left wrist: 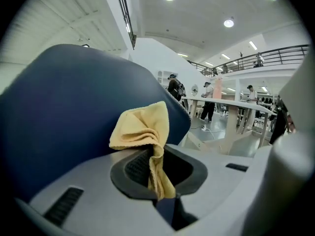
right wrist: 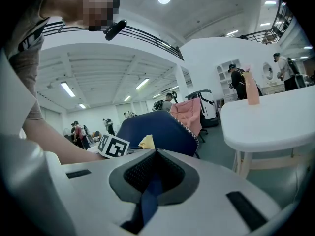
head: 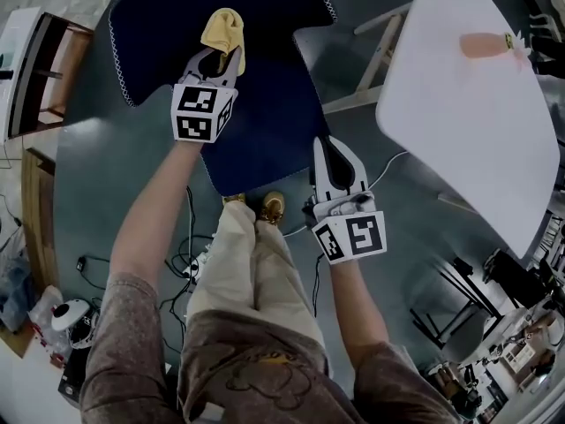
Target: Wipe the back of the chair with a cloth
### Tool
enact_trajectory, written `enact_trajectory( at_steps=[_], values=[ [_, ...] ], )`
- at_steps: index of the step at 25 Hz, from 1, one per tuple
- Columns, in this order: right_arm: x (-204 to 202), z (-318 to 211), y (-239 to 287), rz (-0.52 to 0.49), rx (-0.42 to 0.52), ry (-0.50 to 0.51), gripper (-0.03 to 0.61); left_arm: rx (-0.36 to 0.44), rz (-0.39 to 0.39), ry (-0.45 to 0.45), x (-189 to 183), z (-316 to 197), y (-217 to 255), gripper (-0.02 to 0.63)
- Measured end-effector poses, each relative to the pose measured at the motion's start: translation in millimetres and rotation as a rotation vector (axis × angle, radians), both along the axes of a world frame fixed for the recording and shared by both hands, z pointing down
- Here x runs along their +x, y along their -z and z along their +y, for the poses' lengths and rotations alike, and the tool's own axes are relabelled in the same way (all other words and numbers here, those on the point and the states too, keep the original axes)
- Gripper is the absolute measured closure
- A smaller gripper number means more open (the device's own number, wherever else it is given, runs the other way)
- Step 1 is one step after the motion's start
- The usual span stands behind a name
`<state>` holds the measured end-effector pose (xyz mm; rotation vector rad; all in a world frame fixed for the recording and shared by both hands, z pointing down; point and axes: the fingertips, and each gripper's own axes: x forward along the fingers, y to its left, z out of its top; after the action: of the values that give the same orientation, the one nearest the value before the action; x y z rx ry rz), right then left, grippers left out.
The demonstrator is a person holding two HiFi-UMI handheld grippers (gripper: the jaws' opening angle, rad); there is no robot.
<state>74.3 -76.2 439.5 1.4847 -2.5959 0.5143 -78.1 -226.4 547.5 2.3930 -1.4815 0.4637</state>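
Now, cloth (head: pixel 223 29): yellow and bunched, its lower tail pinched between the closed jaws of the left gripper (head: pixel 221 60), its free folds near the upper back of the chair (head: pixel 265 122).
Right gripper (head: pixel 334 162): jaws shut on a navy strip, apparently the chair's lower edge, steadying it.
Stage: wiping stroke judged about to start.
Risk: the thin pinched tail may slip out under rubbing pressure, and the chair may turn if the right grip slackens.

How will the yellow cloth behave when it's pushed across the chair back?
Probably floppy: the cloth bunches in folds above the left gripper, clamped on it. Likely light, since its free part stands up unsupported. It may crumple rather than slide flat on the chair.
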Motion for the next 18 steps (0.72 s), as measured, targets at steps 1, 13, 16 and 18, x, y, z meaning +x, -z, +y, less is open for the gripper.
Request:
enact_trajectory(
  at_steps=[1, 13, 16, 18],
  values=[
    [-1.6, 2.1, 0.3, 0.000, 0.000, 0.005, 0.556, 0.001, -0.006, 0.018, -10.2, 6.3, -1.6, 0.563],
    [-22.3, 15.5, 4.1, 0.000, 0.008, 0.058, 0.556, -0.010, -0.052, 0.139, -86.5, 79.7, -5.1, 0.563],
    [-25.9, 16.3, 5.1, -0.003, 0.009, 0.061, 0.557, -0.021, -0.064, 0.151, -97.5, 95.0, -13.2, 0.563],
    [-28.3, 16.6, 6.0, -0.005, 0.010, 0.062, 0.557, -0.033, -0.063, 0.167, -105.5, 103.7, -18.7, 0.563]
  ],
)
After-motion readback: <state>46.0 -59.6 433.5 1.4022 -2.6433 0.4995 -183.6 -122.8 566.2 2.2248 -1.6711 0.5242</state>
